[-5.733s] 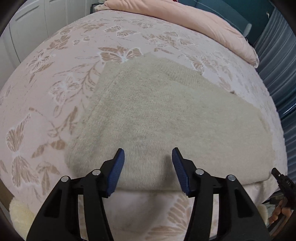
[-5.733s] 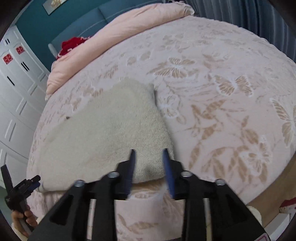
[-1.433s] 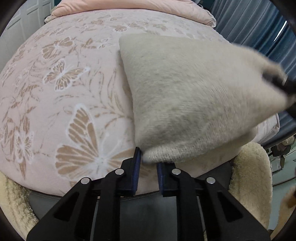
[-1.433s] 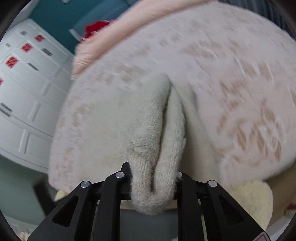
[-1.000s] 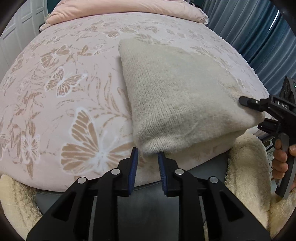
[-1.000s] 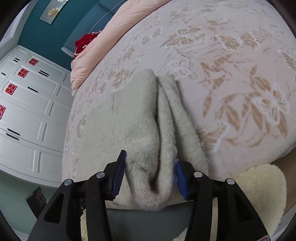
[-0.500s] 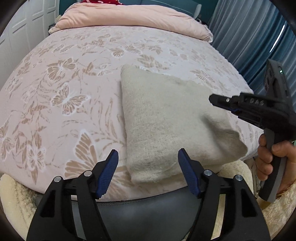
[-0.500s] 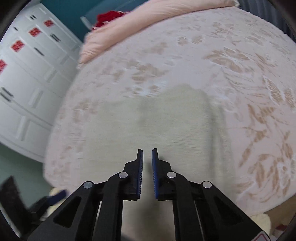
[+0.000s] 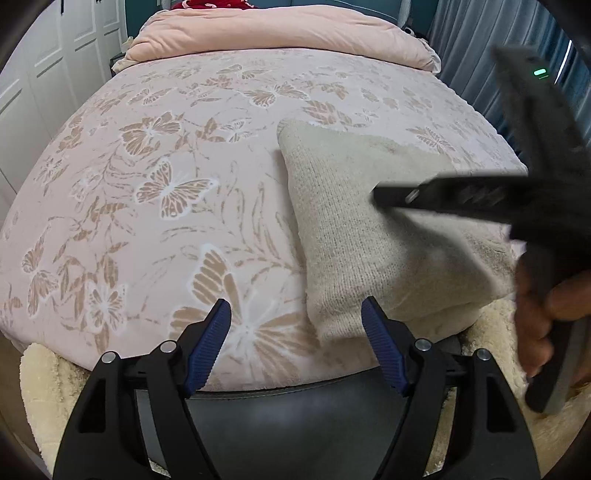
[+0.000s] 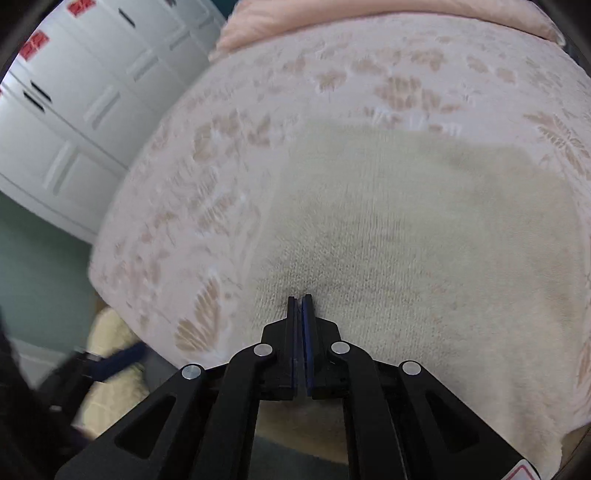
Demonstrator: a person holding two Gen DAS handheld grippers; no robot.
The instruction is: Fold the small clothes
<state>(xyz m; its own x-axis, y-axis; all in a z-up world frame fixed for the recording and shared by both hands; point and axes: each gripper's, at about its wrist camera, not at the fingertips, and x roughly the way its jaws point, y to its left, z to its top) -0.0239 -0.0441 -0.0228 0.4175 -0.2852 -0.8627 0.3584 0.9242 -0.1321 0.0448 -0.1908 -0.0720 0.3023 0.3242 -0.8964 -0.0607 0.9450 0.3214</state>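
Note:
A beige knitted garment (image 9: 369, 229) lies folded on the pink butterfly bedspread (image 9: 166, 184), near the bed's front right edge. My left gripper (image 9: 295, 328) is open and empty, just in front of the garment's near left corner. My right gripper (image 10: 300, 297) is shut with nothing between its pads, its tips pressing on top of the garment (image 10: 424, 229). It also shows in the left wrist view (image 9: 380, 194), reaching in from the right over the garment.
A pink duvet (image 9: 280, 33) lies rolled at the head of the bed. White wardrobe doors (image 10: 74, 103) stand to the left, blue curtains (image 9: 465, 40) to the right. A cream fluffy rug (image 9: 40, 373) lies below the bed's front edge.
Both grippers let go of the folded garment. My left gripper opened wide and drew back. My right gripper shut empty and moved left over the top of the garment.

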